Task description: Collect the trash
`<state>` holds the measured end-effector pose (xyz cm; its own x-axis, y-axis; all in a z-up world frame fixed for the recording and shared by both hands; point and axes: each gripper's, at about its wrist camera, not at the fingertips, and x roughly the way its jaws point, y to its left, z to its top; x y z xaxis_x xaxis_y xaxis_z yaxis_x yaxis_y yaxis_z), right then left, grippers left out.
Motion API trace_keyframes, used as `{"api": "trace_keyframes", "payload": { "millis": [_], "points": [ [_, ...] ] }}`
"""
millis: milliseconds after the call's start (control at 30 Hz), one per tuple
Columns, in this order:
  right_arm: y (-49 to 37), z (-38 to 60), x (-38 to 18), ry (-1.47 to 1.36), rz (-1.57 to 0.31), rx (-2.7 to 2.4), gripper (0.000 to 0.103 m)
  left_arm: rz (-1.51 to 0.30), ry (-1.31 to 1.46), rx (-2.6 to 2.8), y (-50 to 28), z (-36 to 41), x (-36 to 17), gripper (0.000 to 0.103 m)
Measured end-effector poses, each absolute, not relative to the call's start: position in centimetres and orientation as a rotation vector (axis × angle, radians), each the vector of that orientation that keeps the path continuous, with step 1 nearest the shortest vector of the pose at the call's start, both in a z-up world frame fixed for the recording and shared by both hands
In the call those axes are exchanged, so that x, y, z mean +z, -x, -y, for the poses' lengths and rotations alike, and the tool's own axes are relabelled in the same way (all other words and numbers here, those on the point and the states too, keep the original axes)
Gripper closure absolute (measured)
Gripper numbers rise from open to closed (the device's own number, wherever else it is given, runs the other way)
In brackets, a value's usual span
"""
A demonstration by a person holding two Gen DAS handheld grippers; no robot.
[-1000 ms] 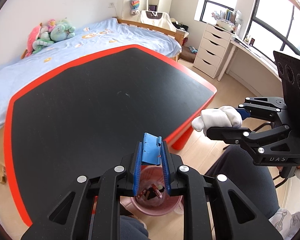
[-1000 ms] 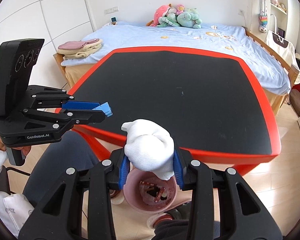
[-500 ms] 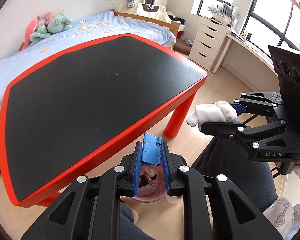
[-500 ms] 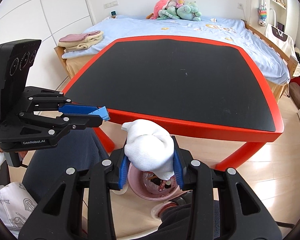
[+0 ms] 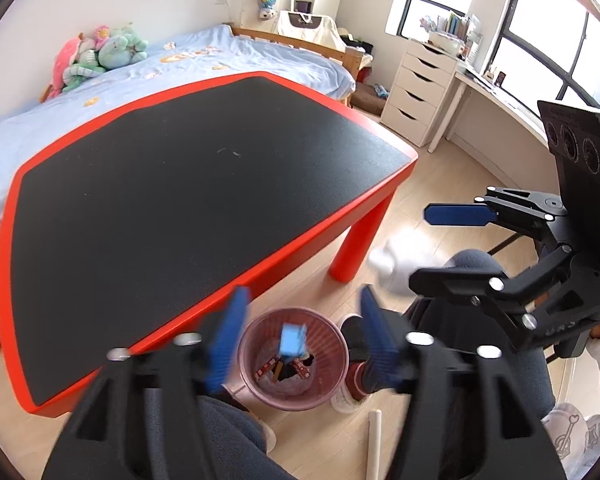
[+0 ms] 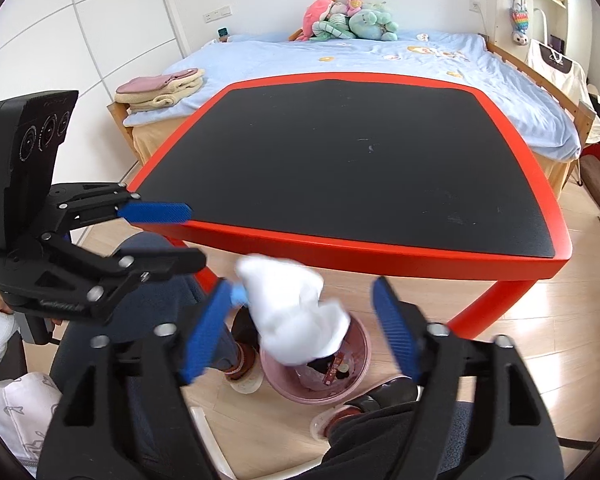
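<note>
Both grippers have just been opening and stand wide, nothing pressed between the pads. Below the left gripper (image 5: 300, 334) a blue scrap (image 5: 293, 339) sits over the pink bin (image 5: 332, 388) – the white wad (image 6: 296, 312) hangs loose between the right gripper (image 6: 304, 334) jaws, above the same bin.

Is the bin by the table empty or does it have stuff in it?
Not empty. The pink bin holds small wrappers at the bottom, and a blue piece is dropping in.
</note>
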<state>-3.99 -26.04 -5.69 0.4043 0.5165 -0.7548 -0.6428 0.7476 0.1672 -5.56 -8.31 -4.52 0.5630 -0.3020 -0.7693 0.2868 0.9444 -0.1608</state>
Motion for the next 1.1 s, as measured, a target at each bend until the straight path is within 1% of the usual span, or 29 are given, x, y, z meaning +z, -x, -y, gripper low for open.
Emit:
{"api": "trace_keyframes", "payload": {
  "millis": [33, 67, 133, 300, 800, 1100],
  "points": [
    [3.9, 26.2, -5.7, 0.15, -0.893, 0.73, 0.014, -0.903, 0.024, -0.338, 5.5, 8.2, -4.5, 0.021],
    [3.7, 26.3, -5.7, 0.142, -0.896, 0.726, 0.014, -0.897, 0.028, -0.333, 5.6, 8.1, -4.4, 0.017],
    [3.6, 26.4, -5.9, 0.14, -0.902, 0.717, 0.009, -0.894, 0.031, -0.322, 5.5, 8.1, -4.3, 0.013],
    [3.7, 26.3, -6.2, 0.133, -0.91, 0.697, 0.003, -0.888, 0.047, -0.304, 5.6, 7.7, -4.1, 0.008],
    [3.1, 26.4, -5.8, 0.111, -0.93, 0.65, 0.003, -0.886, 0.071, -0.253, 5.6, 6.9, -3.5, 0.008],
    [0.3, 26.4, -2.5, 0.106, -0.868, 0.613, 0.003, -0.833, 0.082, -0.167, 4.4, 4.2, -1.4, 0.008]
  ]
}}
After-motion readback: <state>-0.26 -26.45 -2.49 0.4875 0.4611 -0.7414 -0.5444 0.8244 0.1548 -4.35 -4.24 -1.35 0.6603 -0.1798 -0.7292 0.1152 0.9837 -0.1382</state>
